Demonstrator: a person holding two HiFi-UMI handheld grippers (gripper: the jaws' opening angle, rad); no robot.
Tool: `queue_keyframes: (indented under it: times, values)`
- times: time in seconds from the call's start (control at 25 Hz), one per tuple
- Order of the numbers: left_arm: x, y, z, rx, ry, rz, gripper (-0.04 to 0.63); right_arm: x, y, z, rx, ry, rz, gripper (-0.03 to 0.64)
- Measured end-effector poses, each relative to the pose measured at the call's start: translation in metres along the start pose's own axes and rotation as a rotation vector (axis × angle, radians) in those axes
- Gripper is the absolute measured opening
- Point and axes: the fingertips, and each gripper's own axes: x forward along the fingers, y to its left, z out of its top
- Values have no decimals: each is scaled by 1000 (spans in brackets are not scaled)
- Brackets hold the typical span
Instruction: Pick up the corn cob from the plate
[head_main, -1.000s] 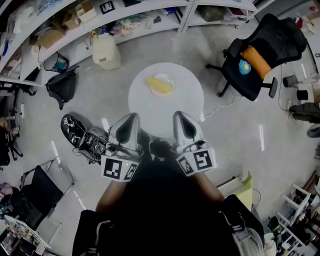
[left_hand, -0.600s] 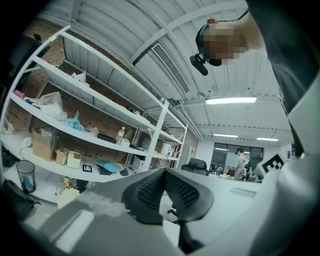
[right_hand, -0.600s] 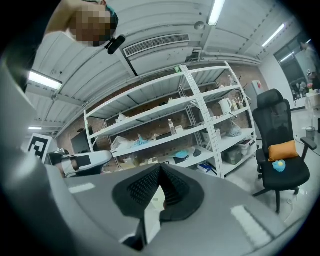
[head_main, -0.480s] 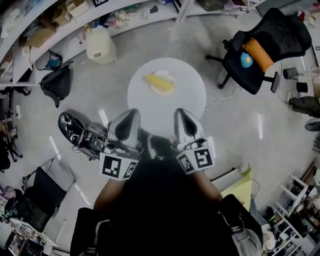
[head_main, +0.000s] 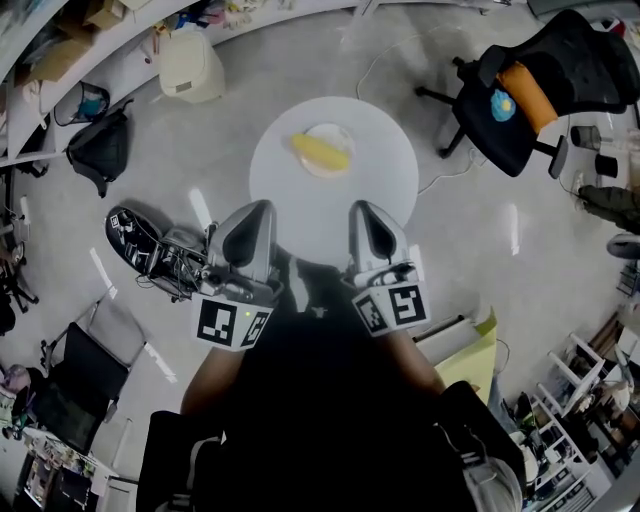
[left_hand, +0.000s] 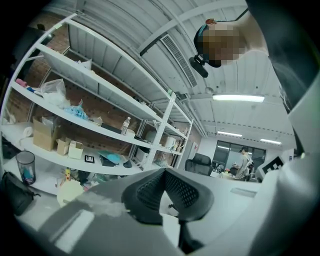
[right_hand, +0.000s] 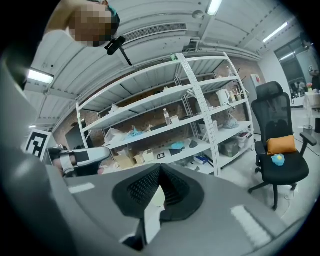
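Mid-frame on the table (head_main: 385, 195), the corn cob (head_main: 320, 153) waits on its plate (head_main: 338, 130); you look to be at the approach step, left gripper (head_main: 258, 212) and right gripper (head_main: 364, 212) closed and empty, so open one next.

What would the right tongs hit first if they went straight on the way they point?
Probably the table, right of the plate: the shut right tongs point across its near edge. Height is unclear, so they might pass above it toward the shelves.

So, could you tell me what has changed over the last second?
The left gripper and right gripper have eased slightly toward the table, and the view has closed in on it. Nothing was gripped: both stay shut and empty. The corn stays on its plate.
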Motion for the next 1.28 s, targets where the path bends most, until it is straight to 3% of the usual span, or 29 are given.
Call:
queue_keyframes:
  times: [0.76,1.28]
  values:
    - [44,43,-52,-30,96,-2,2,64,-35,-62,19,131,-33,9]
    - [73,68,-91,-100,128,6,2,108,-68,-112,69,208,-58,9]
